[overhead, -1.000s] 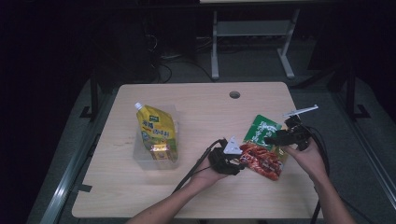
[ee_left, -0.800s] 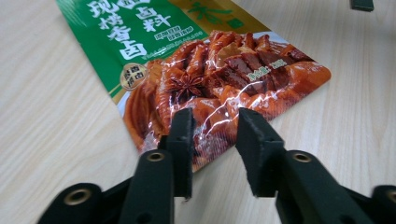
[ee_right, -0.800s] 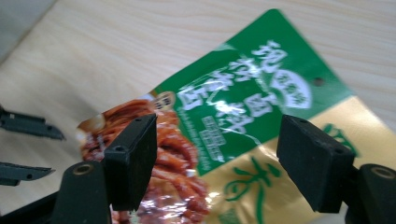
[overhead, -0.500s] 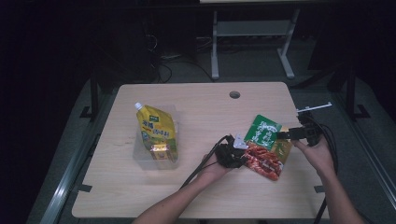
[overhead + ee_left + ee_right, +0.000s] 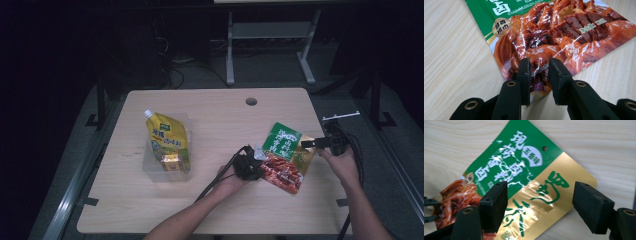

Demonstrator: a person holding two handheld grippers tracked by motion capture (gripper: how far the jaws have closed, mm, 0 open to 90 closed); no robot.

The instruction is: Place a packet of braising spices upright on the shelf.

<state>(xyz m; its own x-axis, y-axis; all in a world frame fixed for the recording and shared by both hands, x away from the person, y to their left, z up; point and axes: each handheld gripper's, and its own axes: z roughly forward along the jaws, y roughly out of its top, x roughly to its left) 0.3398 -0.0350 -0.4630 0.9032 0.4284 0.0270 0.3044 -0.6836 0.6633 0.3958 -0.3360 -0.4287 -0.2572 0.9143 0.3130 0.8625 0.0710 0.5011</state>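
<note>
A green, gold and red snack pouch (image 5: 284, 157) printed with braised meat lies flat on the right half of the wooden table (image 5: 220, 120), tilted so its green top corner points to the far side. The left gripper (image 5: 256, 169) sits at the pouch's near left corner; its jaws have just been closing, and in the left gripper view (image 5: 539, 75) they clench the pouch's red lower edge, the foil puckering between the pads. The right gripper (image 5: 314, 144) comes in from the right at the pouch's gold far-right corner. In the right gripper view (image 5: 541, 207) its jaws stand wide apart, released, straddling the gold and green part of the pouch (image 5: 524, 187) without pressing on it. On the left half of the table, well apart from the pouch, a clear plastic tub (image 5: 155, 167) holds a yellow spouted pouch (image 5: 167, 139) leaning toward the far left, with a small yellow carton (image 5: 172, 162) at its near end.
</note>
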